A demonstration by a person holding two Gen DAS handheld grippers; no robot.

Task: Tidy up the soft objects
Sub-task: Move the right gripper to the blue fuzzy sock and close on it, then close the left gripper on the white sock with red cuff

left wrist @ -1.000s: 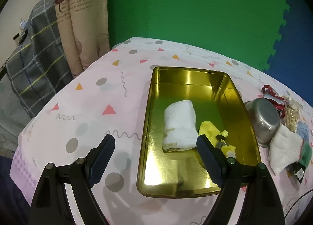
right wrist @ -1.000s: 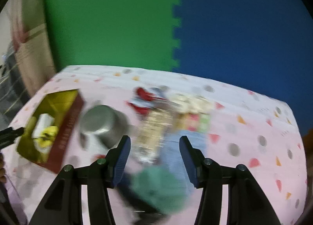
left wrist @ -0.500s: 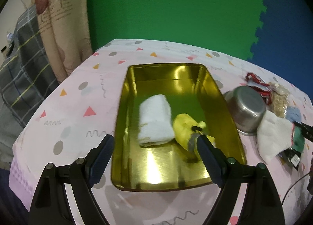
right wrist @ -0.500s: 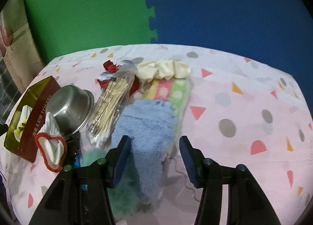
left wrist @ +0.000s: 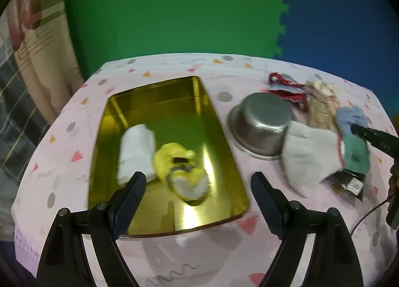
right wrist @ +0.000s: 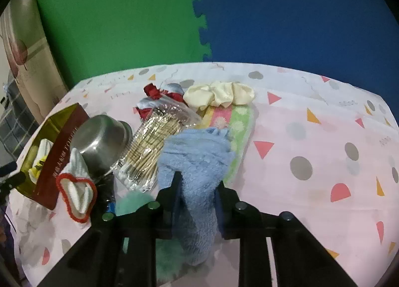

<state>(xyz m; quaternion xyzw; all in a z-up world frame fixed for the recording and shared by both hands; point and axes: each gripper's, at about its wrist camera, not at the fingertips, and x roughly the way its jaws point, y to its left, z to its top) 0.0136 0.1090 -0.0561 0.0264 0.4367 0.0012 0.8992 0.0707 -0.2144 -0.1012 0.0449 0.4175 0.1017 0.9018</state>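
My right gripper (right wrist: 197, 192) has just been closing, and its jaws now pinch the fluffy light-blue cloth (right wrist: 197, 159) lying on the pink patterned tablecloth (right wrist: 311, 142). The cloth bulges up between the pads and trails down past them. Just left of it sits a clear packet of cotton swabs (right wrist: 149, 147), then an upturned steel bowl (right wrist: 102, 142), with a white red-edged cloth (right wrist: 77, 187) below the bowl. Behind the blue cloth I see a striped pink and green towel (right wrist: 234, 122) and a cream scrunchie (right wrist: 219, 93).

My left gripper (left wrist: 197, 192) hangs with jaws wide and nothing between them, over the near end of the gold metal tray (left wrist: 224, 137). In the tray lie a rolled white towel (left wrist: 136, 152) and a yellow soft toy (left wrist: 179, 169), touching each other.
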